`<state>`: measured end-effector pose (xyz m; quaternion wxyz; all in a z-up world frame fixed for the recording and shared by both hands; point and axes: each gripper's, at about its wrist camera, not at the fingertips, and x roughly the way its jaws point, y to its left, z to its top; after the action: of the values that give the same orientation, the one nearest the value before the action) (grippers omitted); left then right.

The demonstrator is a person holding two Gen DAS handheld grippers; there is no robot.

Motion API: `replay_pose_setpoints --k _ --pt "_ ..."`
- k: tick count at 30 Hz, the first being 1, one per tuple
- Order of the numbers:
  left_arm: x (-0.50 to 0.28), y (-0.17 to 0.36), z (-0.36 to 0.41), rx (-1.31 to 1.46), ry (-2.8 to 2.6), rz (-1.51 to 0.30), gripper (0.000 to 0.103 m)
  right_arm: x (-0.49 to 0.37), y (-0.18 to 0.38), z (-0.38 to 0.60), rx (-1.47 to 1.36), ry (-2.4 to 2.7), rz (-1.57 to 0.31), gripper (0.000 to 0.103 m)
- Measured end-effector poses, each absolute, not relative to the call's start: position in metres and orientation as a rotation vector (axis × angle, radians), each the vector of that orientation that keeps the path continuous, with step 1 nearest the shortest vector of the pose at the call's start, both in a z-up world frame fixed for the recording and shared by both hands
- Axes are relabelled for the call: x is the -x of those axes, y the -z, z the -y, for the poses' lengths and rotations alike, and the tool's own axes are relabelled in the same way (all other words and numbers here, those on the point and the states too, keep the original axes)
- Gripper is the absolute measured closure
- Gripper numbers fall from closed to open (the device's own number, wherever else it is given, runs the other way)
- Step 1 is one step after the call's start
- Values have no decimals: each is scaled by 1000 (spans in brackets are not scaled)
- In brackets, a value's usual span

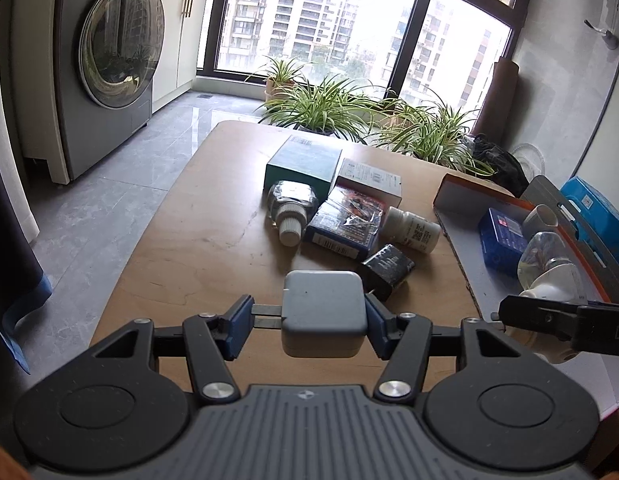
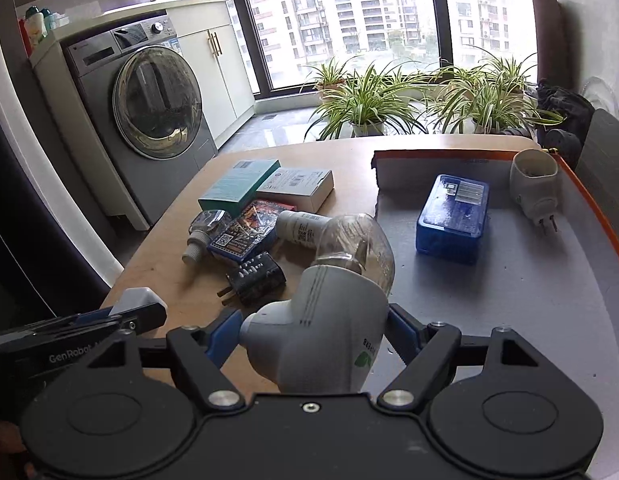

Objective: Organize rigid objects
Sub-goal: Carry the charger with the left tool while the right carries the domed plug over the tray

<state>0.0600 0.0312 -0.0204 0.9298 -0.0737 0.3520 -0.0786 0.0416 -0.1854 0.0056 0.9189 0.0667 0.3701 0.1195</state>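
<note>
Holding: left gripper point(image 1: 309, 316) clamped on a grey square charger point(image 1: 324, 312), its prongs against the left pad, lifted over the near part of the wooden table point(image 1: 197, 240).
Right gripper point(image 2: 313, 332): jaws wide, clamped on the white body of a plug-in vaporizer point(image 2: 321, 332); its clear bottle point(image 2: 355, 246) points away from the camera, over the near-left edge of the tray.
Tray point(image 2: 509, 300): grey, orange-rimmed, on the right side of the table. Inside: blue box point(image 2: 453, 216) flat near the middle, white plug adapter point(image 2: 535, 184) in the far right corner, prongs toward the camera.
Loose pile, mid-table, left of tray: black adapter point(image 1: 387, 268) nearest the charger, white pill bottle point(image 1: 413, 232) on its side, dark printed box point(image 1: 345, 220), clear bottle with white cap point(image 1: 289, 208), teal box point(image 1: 305, 164) and white carton point(image 1: 369, 180) at the far side, touching.
Grippers: side by side, the left gripper's tip visible at the left edge of the right wrist view.
Background: washing machine point(image 2: 149, 108) on the left, potted spider plants point(image 2: 369, 100) under the window.
</note>
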Motion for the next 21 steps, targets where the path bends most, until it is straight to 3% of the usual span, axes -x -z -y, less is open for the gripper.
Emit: replay_pose_setpoints --k 21 --pt "-46 -12 80 56 349 -669 44 -2 -36 281 -201 -83 -634 11"
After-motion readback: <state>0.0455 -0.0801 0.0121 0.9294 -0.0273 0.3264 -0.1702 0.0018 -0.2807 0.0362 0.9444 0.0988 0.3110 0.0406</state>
